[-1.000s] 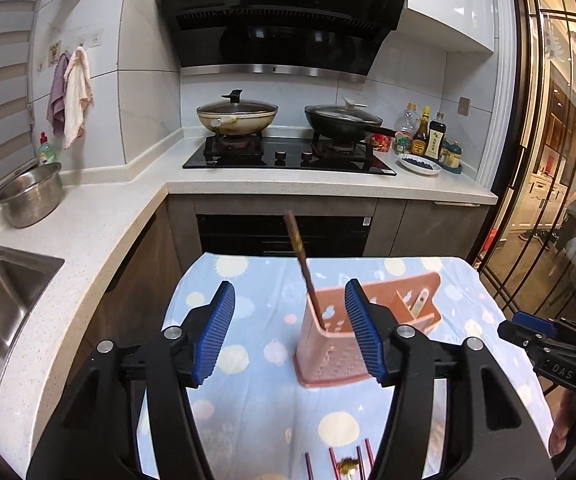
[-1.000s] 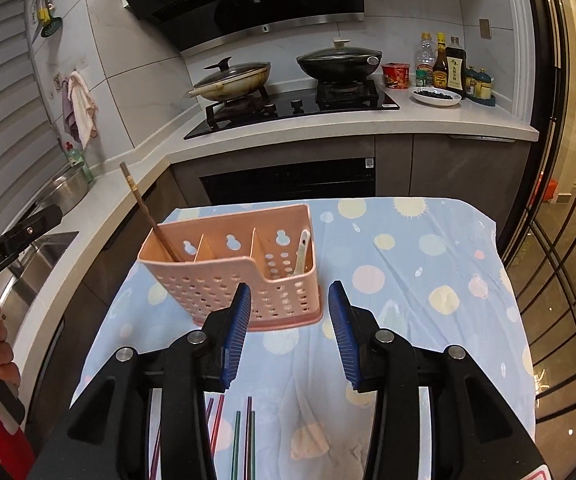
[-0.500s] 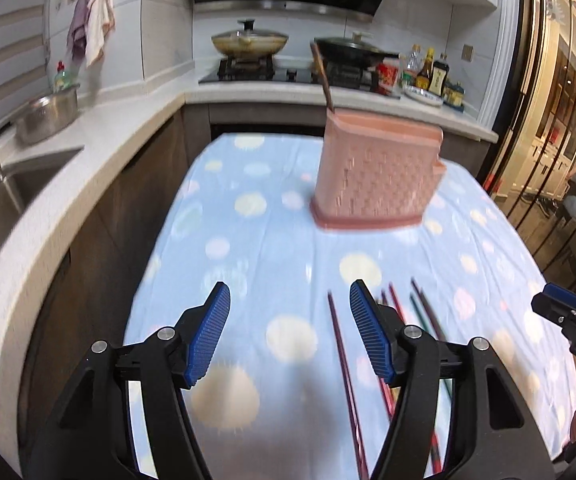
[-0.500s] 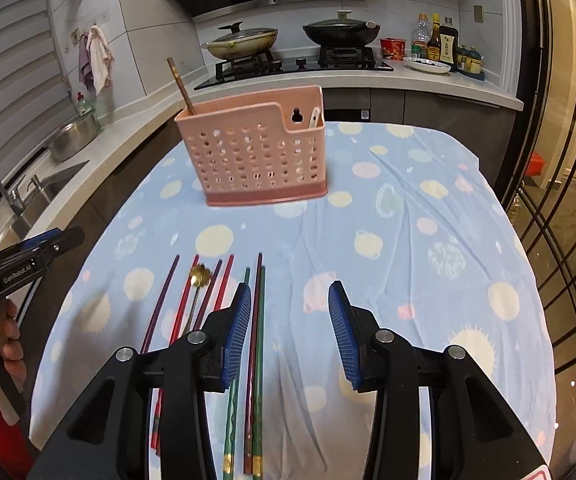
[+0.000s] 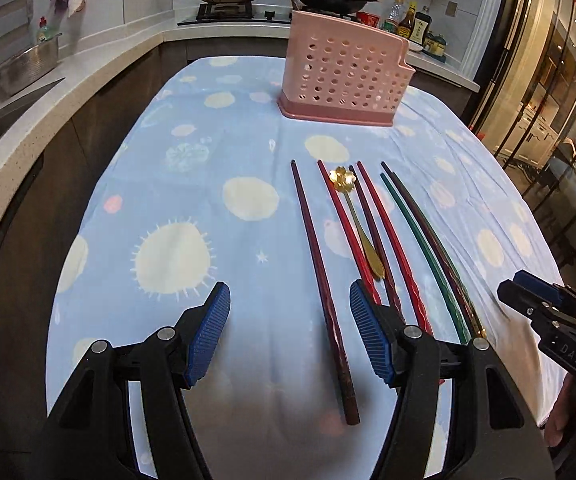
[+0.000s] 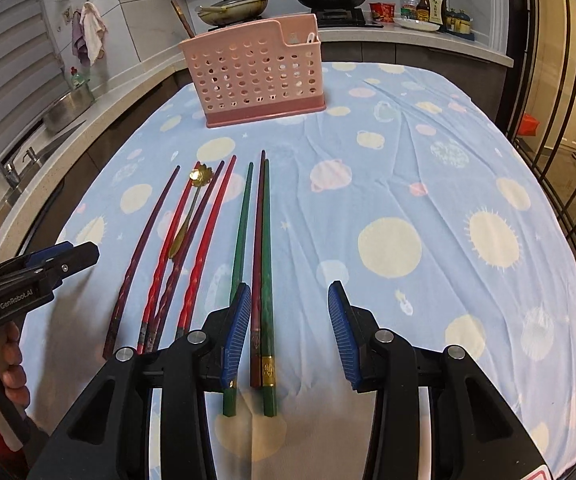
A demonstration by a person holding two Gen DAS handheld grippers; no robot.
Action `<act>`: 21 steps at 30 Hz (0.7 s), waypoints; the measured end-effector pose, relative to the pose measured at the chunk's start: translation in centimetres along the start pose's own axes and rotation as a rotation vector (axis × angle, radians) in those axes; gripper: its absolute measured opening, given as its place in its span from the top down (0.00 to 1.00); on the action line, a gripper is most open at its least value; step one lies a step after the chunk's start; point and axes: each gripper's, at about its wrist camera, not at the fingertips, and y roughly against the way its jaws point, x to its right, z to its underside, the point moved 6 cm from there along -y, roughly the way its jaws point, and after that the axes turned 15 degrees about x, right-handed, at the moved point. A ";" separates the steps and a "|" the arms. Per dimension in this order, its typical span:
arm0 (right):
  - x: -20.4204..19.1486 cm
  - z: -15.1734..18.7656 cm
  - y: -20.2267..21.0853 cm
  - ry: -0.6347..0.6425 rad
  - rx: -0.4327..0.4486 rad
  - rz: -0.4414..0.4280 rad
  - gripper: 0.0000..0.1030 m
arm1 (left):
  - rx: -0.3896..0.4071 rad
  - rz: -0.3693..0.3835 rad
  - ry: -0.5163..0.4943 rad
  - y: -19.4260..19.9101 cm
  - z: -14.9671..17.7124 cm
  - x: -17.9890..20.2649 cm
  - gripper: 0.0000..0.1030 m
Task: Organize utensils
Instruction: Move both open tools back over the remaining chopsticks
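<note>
Chopsticks [image 6: 261, 264] and a gold spoon [image 5: 358, 216] are lying loose on the tablecloth [image 6: 408, 160], pink holder [image 6: 253, 76] sitting behind. Both grippers, left [image 5: 290, 334] and right [image 6: 285, 334], are hovering wide open, grasping nothing (those sticks are crowding together, so I'm guessing one pinch could snag two

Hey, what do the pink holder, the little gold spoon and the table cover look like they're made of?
Pink holder: apparently matte molded plastic, with even punched holes. Gold spoon: probably polished metal, bright glints on its flower-shaped bowl. Table cover: thin printed cloth, given its wrinkles and folds.
</note>
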 end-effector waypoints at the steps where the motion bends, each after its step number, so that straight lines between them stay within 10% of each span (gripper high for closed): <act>1: 0.0 0.3 -0.1 -0.005 -0.007 -0.004 0.63 | -0.007 0.006 -0.007 0.0 0.5 0.3 0.43; 21: -0.3 2.7 -1.3 -0.001 -0.051 -0.016 0.77 | -0.085 0.015 -0.046 -0.7 4.1 1.6 0.44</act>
